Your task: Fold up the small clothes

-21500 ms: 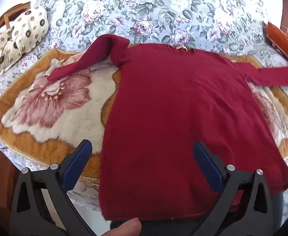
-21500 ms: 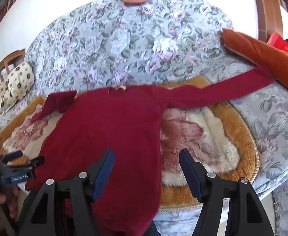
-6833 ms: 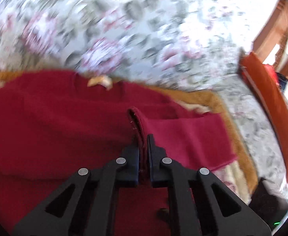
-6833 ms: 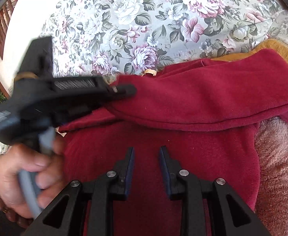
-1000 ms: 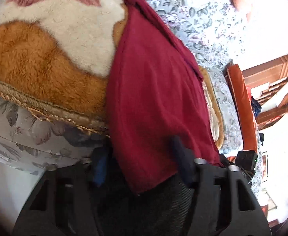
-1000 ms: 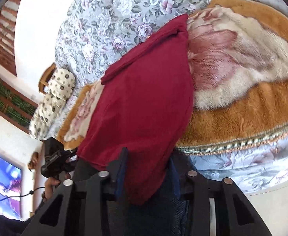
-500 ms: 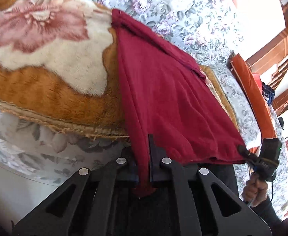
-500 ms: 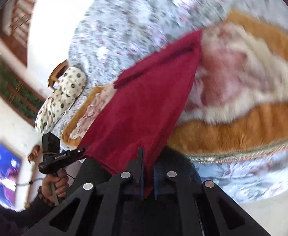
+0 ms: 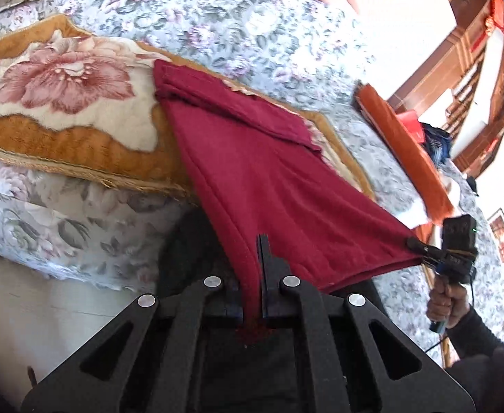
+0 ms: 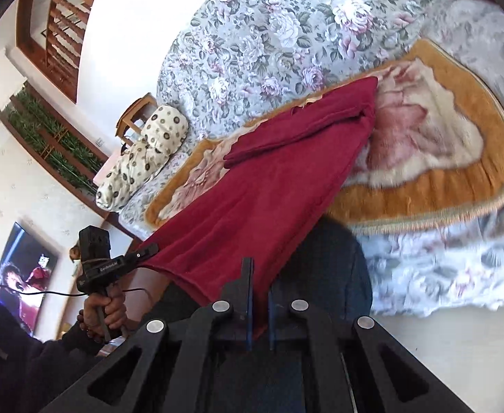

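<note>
A dark red sweater (image 9: pixel 252 158) with its sleeves folded in lies lengthwise over a plush flowered blanket (image 9: pixel 62 79) on a sofa. Its hem end is lifted off the seat edge and stretched taut between both grippers. My left gripper (image 9: pixel 252 296) is shut on the hem's left corner. The right gripper (image 9: pixel 419 249) shows far right in that view, pinching the other corner. In the right wrist view my right gripper (image 10: pixel 258 309) is shut on the red sweater (image 10: pixel 269 186), and the left gripper (image 10: pixel 145 251) grips the far corner.
A floral sofa (image 9: pixel 217 17) holds the blanket. A spotted cushion (image 10: pixel 145 155) lies at its left end, an orange cushion (image 9: pixel 400 144) at its right. The person's dark-trousered legs (image 9: pixel 196 247) stand against the seat front. A television (image 10: pixel 21 275) hangs on the wall.
Both grippers closed on the sweater's hem corners and rose, pulling the hem up off the seat edge. The cloth is now stretched tight between them.
</note>
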`<state>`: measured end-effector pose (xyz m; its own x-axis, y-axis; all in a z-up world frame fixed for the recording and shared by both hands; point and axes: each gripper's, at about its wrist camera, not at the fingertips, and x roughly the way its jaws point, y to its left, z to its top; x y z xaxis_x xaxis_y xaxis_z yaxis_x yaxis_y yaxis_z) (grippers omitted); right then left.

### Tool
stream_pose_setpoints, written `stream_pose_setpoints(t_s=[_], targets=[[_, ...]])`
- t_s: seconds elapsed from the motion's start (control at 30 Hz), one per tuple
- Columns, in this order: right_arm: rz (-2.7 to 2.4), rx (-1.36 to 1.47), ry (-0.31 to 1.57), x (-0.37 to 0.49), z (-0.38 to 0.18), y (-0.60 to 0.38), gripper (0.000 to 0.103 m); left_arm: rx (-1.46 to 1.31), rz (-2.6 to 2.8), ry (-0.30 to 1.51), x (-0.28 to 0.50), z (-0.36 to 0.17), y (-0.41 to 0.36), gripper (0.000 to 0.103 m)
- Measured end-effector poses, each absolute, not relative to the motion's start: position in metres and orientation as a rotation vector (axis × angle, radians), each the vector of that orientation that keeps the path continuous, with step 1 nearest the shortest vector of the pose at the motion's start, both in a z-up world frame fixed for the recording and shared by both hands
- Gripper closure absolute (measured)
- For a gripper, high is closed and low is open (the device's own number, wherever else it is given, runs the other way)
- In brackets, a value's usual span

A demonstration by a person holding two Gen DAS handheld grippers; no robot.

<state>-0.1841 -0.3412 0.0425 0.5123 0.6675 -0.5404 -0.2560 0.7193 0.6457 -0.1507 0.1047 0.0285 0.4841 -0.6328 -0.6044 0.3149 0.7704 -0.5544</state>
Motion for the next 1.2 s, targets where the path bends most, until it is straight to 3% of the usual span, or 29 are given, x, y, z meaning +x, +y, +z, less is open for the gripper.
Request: stream_pose_setpoints(t_s=[0.13, 0.37, 0.5, 0.87, 1.1, 1.2], targets=[[0.599, 0.599, 0.82, -0.174, 0.046, -0.351, 0.097, -0.506, -0.593, 0.854, -0.123, 0.031, 0.101, 0.098], [0.583, 0.891, 0.673, -0.084, 0.041, -0.379, 0.097, -0.827, -0.51, 0.738, -0.026, 0.037, 0.111, 0.098], [0.535, 1.05, 0.671, -0.021, 0.02, -0.386, 0.097, -0.95, -0.407, 0.783, 0.03, 0.016, 0.112, 0.098], [0.415, 1.096, 0.677, 0.109, -0.007, -0.399, 0.097, -0.812, -0.296, 0.721, 0.15, 0.022, 0.093, 0.098], [0.324, 1.048, 0.754, 0.151, -0.028, -0.397, 0.097, -0.747, -0.226, 0.85, 0.201, -0.012, 0.079, 0.098], [0.295, 1.046, 0.746, 0.159, -0.033, -0.397, 0.096, -0.753, -0.238, 0.911, 0.219, -0.027, 0.078, 0.088]])
